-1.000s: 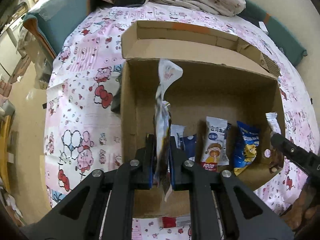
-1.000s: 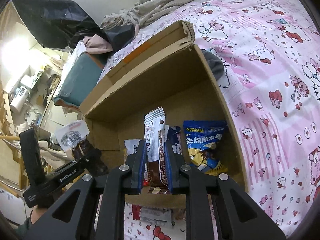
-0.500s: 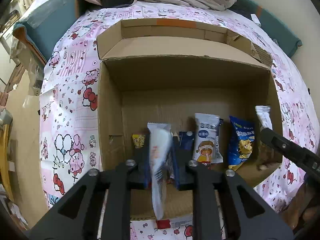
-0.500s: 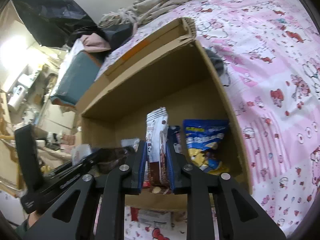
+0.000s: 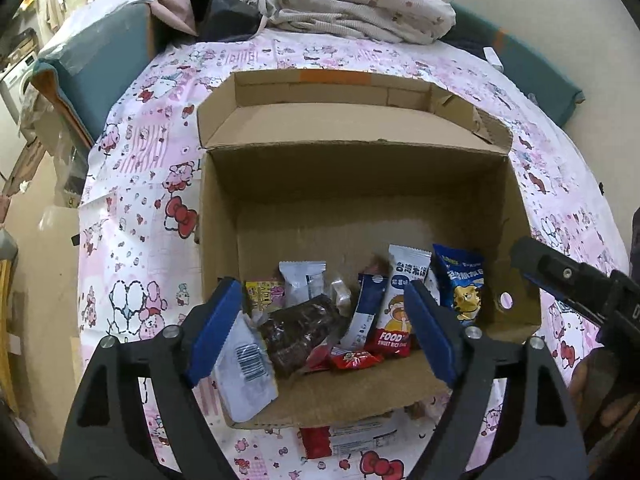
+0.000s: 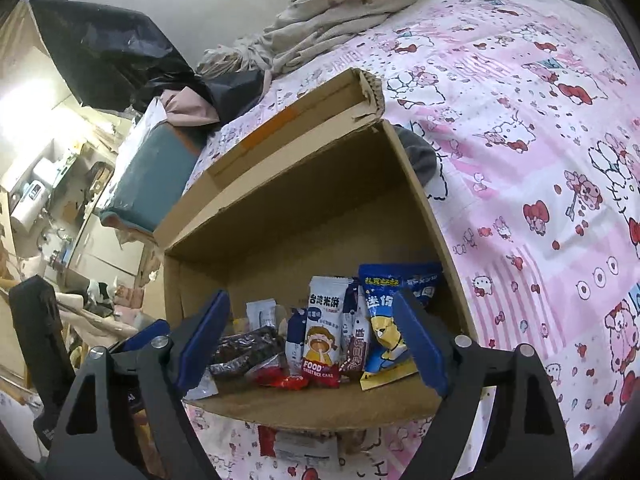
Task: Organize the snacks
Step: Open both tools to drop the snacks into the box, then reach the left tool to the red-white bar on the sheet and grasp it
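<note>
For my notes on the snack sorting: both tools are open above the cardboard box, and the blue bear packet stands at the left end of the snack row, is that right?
Not quite. The left wrist view shows the blue bear packet at the right end of the row, next to the rice cake packet. The rest holds: the left tool and right tool have just opened, empty, above the cardboard box.
</note>
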`<move>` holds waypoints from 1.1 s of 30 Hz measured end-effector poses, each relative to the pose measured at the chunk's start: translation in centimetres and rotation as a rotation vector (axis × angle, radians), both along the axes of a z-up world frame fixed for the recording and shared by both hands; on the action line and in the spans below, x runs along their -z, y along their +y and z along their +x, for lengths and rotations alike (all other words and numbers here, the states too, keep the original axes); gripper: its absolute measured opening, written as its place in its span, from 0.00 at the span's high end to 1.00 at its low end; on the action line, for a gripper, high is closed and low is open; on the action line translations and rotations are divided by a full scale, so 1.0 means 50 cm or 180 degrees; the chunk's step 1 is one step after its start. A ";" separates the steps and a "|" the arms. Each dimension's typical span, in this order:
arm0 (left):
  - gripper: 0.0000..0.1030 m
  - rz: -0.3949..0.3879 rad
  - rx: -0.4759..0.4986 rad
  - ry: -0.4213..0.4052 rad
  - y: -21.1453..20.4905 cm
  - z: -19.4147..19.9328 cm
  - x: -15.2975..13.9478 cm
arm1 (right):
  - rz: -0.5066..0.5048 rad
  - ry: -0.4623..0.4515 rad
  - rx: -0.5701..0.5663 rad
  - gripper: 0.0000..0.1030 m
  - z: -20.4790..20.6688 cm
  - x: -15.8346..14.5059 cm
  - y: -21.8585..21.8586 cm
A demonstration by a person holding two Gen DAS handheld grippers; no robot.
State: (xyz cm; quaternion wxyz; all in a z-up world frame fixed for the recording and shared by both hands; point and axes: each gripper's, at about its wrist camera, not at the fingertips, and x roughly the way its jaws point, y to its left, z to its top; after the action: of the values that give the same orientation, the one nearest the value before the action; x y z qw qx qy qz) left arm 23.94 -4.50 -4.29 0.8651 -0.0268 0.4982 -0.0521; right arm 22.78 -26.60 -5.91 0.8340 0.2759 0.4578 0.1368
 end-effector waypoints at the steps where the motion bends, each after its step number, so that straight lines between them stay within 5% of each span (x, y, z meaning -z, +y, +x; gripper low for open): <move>1: 0.21 -0.0003 -0.0013 -0.0007 0.002 -0.002 -0.002 | 0.0012 0.0011 0.0005 0.16 -0.001 0.000 -0.001; 20: 0.21 -0.0051 -0.0186 0.0050 0.045 -0.097 -0.012 | 0.0069 0.0122 0.0072 0.16 -0.095 -0.030 -0.019; 33: 0.21 -0.0142 -0.0460 0.0308 0.084 -0.171 0.022 | 0.0302 0.0566 0.0286 0.16 -0.190 0.019 -0.036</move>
State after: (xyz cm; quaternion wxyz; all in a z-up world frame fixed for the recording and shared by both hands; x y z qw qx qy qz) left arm 15.37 -0.29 -5.41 0.8407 -0.0845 0.5349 0.0008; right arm 13.30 -28.42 -6.86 0.7814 0.3464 0.5102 0.0957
